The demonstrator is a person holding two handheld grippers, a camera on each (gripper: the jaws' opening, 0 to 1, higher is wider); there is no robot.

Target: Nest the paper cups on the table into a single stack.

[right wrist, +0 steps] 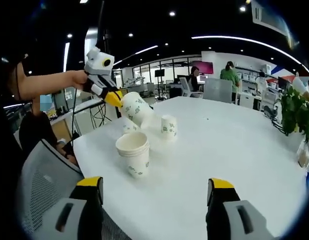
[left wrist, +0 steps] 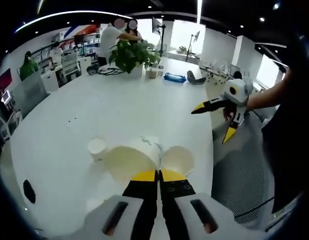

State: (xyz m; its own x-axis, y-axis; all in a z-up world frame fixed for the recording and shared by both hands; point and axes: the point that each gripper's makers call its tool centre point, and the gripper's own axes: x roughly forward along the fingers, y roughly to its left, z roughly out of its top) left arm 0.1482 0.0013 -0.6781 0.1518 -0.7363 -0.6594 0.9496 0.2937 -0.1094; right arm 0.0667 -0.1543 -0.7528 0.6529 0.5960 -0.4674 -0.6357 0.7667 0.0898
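My left gripper [left wrist: 158,175] is shut on the rim of a white paper cup [left wrist: 128,161] with green print, held tilted above the white table [left wrist: 119,100]. Beside it lie the open mouth of another cup [left wrist: 178,160] and a small cup [left wrist: 96,147] on the table. In the right gripper view the left gripper [right wrist: 114,98] holds that tilted cup [right wrist: 136,111] over a single upright cup [right wrist: 168,126]. A short nested stack [right wrist: 133,152] stands nearer the table's edge. My right gripper [right wrist: 155,184] is open and holds nothing; it hovers off the table's edge [left wrist: 212,125].
A grey mesh chair [right wrist: 44,175] stands at the table's near edge [right wrist: 234,150]. A potted plant [left wrist: 131,55], a blue object [left wrist: 174,77] and cables sit at the far end. People stand and sit at desks beyond.
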